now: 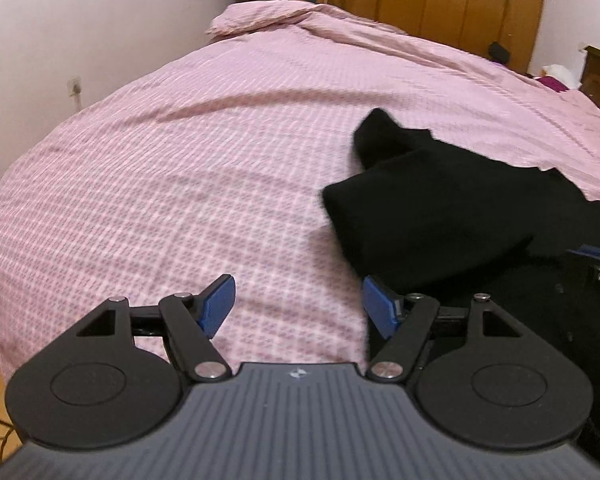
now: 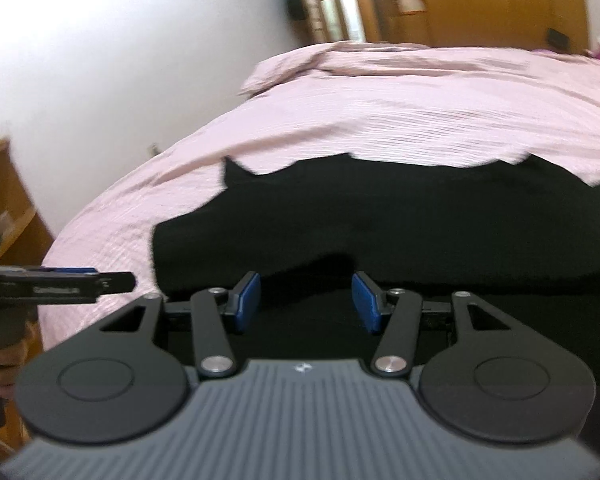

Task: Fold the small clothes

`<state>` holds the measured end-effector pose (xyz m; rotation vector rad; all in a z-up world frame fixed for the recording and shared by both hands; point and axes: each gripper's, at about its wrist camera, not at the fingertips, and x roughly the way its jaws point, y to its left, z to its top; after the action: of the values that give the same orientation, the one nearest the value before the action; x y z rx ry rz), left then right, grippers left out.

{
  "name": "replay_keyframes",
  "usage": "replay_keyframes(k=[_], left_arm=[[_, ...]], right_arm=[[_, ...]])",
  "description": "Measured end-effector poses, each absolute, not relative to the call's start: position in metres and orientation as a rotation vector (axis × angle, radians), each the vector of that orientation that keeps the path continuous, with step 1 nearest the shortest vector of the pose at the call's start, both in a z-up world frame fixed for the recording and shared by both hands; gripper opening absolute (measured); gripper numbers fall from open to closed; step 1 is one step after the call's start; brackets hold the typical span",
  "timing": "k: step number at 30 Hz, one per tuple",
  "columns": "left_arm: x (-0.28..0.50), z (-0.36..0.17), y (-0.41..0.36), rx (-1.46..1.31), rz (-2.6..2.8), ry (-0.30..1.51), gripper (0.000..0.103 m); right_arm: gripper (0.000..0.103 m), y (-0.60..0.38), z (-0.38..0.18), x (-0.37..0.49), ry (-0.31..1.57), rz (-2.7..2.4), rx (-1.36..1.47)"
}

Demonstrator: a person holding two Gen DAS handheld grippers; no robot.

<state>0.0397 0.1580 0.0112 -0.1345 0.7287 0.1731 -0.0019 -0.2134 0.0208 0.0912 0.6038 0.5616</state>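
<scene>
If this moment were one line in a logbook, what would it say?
black garment: lying on pink bedspread | left tongs: open, empty, beside garment | right tongs: open, over garment, not gripping

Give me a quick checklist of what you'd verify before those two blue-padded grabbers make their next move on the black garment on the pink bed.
1. Left gripper holds nothing: ok, jaws apart over the pink checked bedspread, nothing between the blue pads.
2. Right gripper holds nothing: cannot tell, jaws part open above the cloth, black on black hides any pinch.
3. Black knit garment lies on the bed: ok.
4. Garment folded neatly: not ok, the far edge is ragged and a corner sticks up.
5. Grippers clear of each other: ok, the left one sits off to the side in the right wrist view.
6. Picture sharp: not ok, the right wrist view is blurred.
</scene>
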Motion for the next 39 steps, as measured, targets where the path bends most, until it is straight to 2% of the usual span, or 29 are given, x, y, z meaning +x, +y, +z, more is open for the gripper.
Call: replay_keyframes(k=[15, 28, 29, 31, 32, 34, 39], left_arm=[[0.015, -0.002, 0.201, -0.209, 0.266, 0.735, 0.076], [0.01, -0.006, 0.21, -0.246, 0.26, 0.728, 0.076], [0.01, -0.006, 0.21, -0.246, 0.261, 0.729, 0.076], [0.01, -0.006, 0.208, -0.246, 0.257, 0.728, 0.076], [0.011, -0.006, 0.207, -0.245, 0.255, 0.728, 0.076], [0.012, -0.005, 0.204, -0.24, 0.25, 0.726, 0.076], [0.016, -0.001, 0.195, -0.223, 0.225, 0.717, 0.076]], right_arm=[[0.052, -0.092, 0.013, 0.004, 0.641, 0.756, -0.112], [0.051, -0.062, -0.02, 0.019, 0.683, 0.696, -0.199], [0.049, -0.062, -0.02, 0.019, 0.681, 0.694, -0.199], [0.034, -0.061, -0.019, 0.02, 0.67, 0.672, -0.221], [0.031, -0.063, -0.017, 0.021, 0.671, 0.675, -0.218], [0.02, -0.068, -0.015, 0.024, 0.679, 0.682, -0.19], [0.014, -0.089, 0.006, 0.022, 0.638, 0.724, -0.097]])
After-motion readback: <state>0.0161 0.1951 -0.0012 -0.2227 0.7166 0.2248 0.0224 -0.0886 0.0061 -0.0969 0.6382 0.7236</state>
